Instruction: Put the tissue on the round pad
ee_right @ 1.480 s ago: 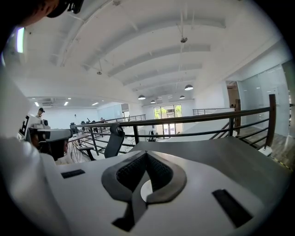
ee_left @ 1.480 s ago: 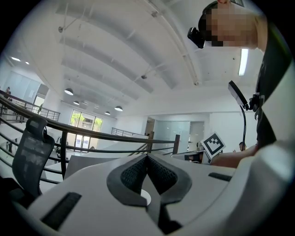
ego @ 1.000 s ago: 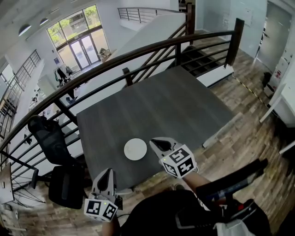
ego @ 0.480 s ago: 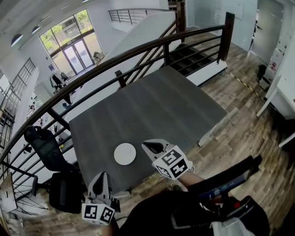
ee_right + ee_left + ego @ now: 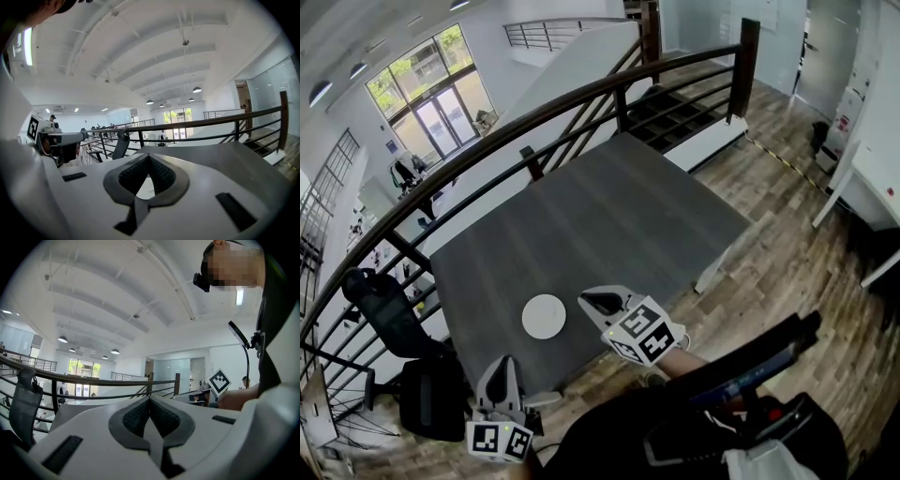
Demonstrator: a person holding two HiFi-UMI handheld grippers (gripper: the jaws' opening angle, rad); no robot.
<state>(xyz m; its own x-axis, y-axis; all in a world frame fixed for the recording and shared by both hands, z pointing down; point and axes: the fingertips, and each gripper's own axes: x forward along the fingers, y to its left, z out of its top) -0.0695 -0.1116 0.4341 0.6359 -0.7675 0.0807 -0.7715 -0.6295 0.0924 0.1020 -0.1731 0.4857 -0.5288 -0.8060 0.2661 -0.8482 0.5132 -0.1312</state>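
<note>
The round white pad (image 5: 544, 316) lies near the front edge of the dark grey table (image 5: 609, 216). No tissue shows in any view. My right gripper (image 5: 598, 299) hovers over the table just right of the pad, jaws shut with nothing in them. In the right gripper view the jaws of that gripper (image 5: 149, 157) meet at the tips, and a bit of the white pad (image 5: 146, 188) shows through the gap behind them. My left gripper (image 5: 507, 362) is off the table's front edge, below the pad. It (image 5: 150, 399) is shut and empty, tilted up toward the ceiling.
A dark curved railing (image 5: 581, 98) runs along the table's far and left sides. A black office chair (image 5: 389, 309) stands left of the table beyond the rail. Wooden floor (image 5: 769, 253) lies to the right. White furniture (image 5: 872, 169) sits at the far right.
The head view has shifted, so pad and table slide left in the picture. The left gripper has drawn back a little from the table edge. The right gripper stays beside the pad.
</note>
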